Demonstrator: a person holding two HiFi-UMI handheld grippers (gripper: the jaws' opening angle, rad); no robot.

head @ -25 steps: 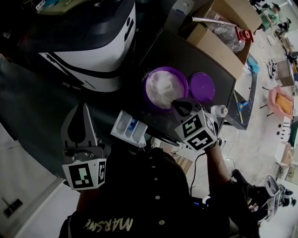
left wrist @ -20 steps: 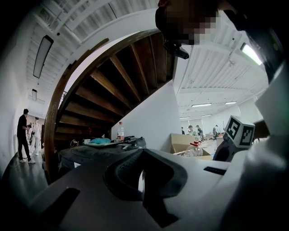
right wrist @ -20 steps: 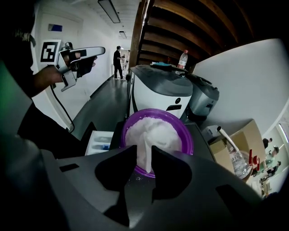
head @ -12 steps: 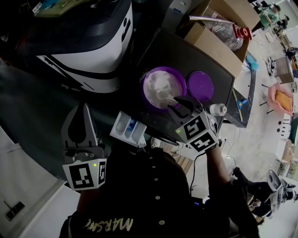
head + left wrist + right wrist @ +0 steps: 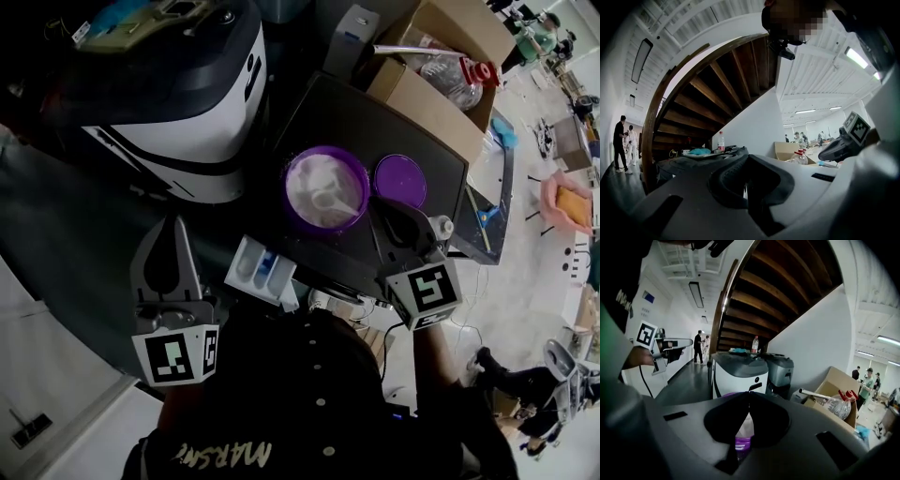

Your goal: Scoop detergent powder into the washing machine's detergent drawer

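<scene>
A white-and-black washing machine [image 5: 187, 141] stands beyond the left edge of a dark worktop [image 5: 412, 122], with an open cardboard box [image 5: 441, 94] past its far right corner. On the middle of the worktop sits a purple tub [image 5: 323, 151] of white detergent powder [image 5: 314, 178], its purple lid [image 5: 399, 181] flat just to the right. The detergent drawer [image 5: 263, 272], white with a blue compartment, juts out at the worktop's near left corner, between the two grippers. The left gripper [image 5: 172, 230] hangs off the worktop to the drawer's left, apart from it, its jaws pressed together and empty. The right gripper [image 5: 382, 214] is held above the worktop near the tub's right rim; its jaws have just been closing and now meet with nothing between them. In the right gripper view the tub lies straight ahead, below the tips. A white scoop [image 5: 330, 200] rests in the powder, clear of the right gripper.
</scene>
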